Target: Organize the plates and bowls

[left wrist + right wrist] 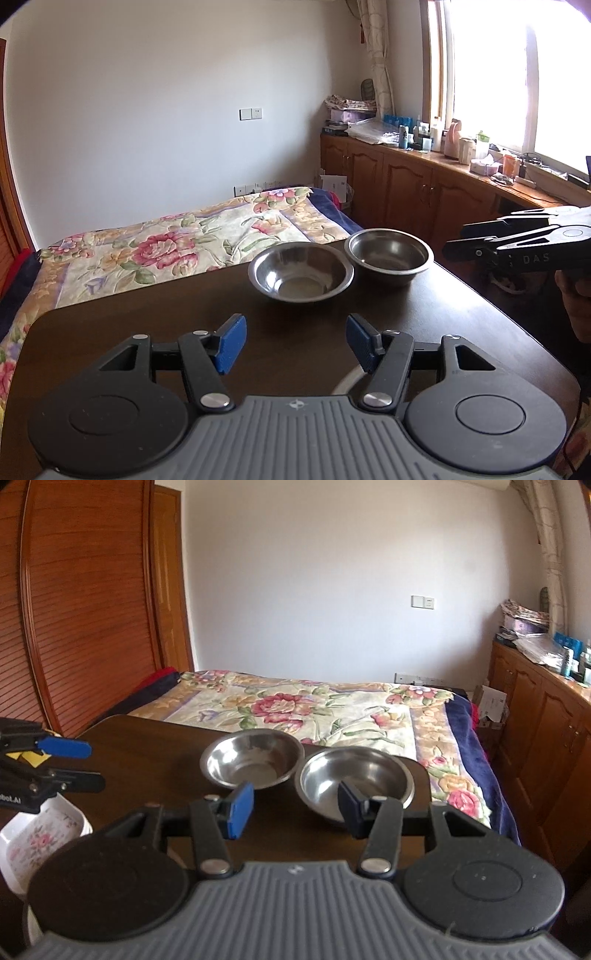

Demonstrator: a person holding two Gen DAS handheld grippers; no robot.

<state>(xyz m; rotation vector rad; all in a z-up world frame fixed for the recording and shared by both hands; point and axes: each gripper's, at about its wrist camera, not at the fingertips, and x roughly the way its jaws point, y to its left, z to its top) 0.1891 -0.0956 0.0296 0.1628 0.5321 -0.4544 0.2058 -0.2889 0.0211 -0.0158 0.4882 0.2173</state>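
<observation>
In the left wrist view the left gripper [295,341] is released, its blue pads wide apart and nothing between them, and it hovers above the dark table [147,332]. Two steel bowls stand upright at the far edge of the table, straight ahead of this gripper: the near bowl [301,272] almost on its centre line, the far bowl [388,255] a little to the right and touching or almost touching the first one. Both open upward and, being round, have no long axis, so any side of the rim can be taken. The right gripper [480,240] comes in from the right edge, near the far bowl. In the right wrist view the right gripper [293,810] is also released and empty; its right finger lies in front of the rim of the closer bowl [354,779], just ahead and slightly right, while the other bowl [251,757] stands beyond and to the left. I judge the right hand is nearer to the bowls, so it would take the closer one first to stack it. A flowered white dish [40,834] lies low at the left, under the left gripper [77,764], probably the plate of the task
</observation>
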